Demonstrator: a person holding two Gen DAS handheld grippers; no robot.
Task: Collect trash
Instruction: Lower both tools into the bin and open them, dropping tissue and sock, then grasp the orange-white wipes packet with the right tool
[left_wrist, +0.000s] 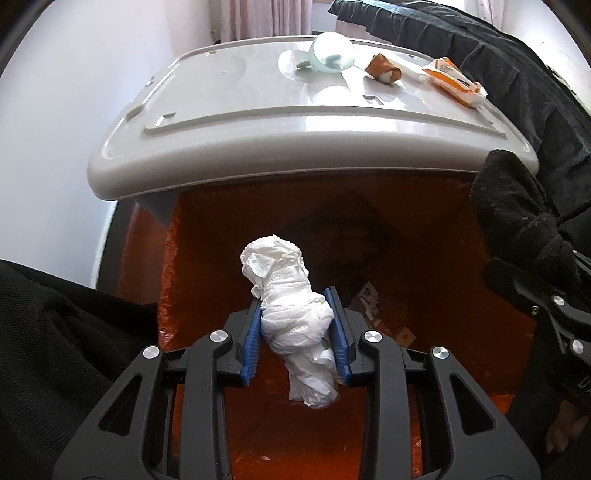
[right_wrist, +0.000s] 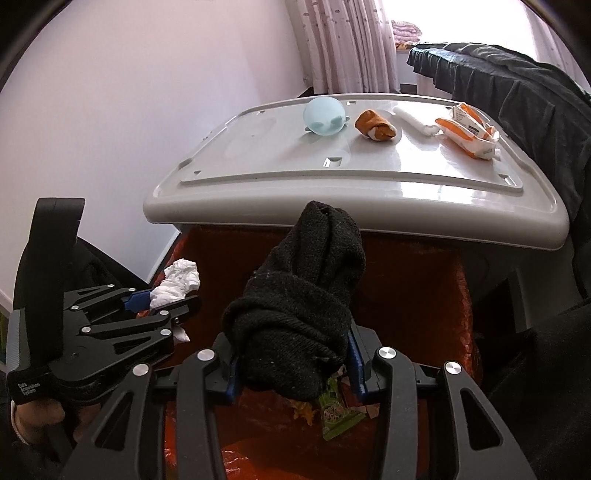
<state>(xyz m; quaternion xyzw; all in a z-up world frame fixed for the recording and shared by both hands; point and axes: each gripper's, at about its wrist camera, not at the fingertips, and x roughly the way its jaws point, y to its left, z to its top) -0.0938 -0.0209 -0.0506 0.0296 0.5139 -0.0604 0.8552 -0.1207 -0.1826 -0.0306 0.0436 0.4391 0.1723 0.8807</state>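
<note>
centre frame, the left gripper (left_wrist: 297, 332) clamps a soft, light tissue wad (left_wrist: 291, 310) mid-body over the orange bin (left_wrist: 424, 240). the right gripper (right_wrist: 293, 365) clamps a limp black sock (right_wrist: 303, 306), best pinched across its bulk.

Both wrist views close above the orange-lined bin (left_wrist: 424, 229), angled steeply down into it, facing the grey surface (right_wrist: 369, 177) beyond; bin and surface shared.
</note>
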